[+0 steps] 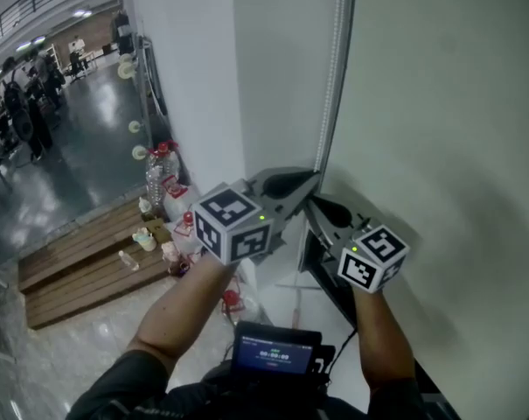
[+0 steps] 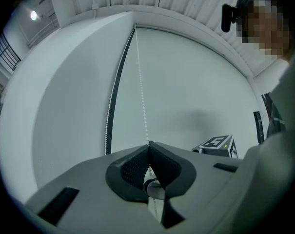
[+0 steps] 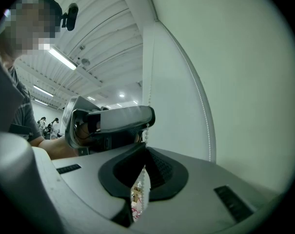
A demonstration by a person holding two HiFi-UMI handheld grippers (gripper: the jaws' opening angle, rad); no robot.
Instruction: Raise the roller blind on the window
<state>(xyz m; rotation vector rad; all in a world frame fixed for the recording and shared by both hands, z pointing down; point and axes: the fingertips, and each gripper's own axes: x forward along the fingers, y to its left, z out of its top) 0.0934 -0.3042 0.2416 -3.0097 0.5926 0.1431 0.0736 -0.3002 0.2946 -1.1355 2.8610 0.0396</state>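
The white roller blind [image 1: 439, 103] fills the right of the head view, with its bead chain [image 1: 332, 68] hanging down its left edge. My left gripper [image 1: 313, 178] is shut on one strand of the chain [image 2: 143, 106], which runs up from between its pads. Just below it, my right gripper [image 1: 311, 201] is also shut on a chain strand [image 3: 147, 130]. In the right gripper view the left gripper [image 3: 146, 118] sits directly above my right gripper [image 3: 146, 148]. A second strand [image 3: 206, 126] hangs free to the right. The right gripper's marker cube [image 2: 218, 144] shows in the left gripper view.
A white wall column [image 1: 194, 77] stands left of the window. Far below at the left lie wooden pallets [image 1: 89, 265] with bottles [image 1: 159, 178] and small items. People stand in the distance [image 1: 24, 103]. A small screen [image 1: 273, 353] sits at my chest.
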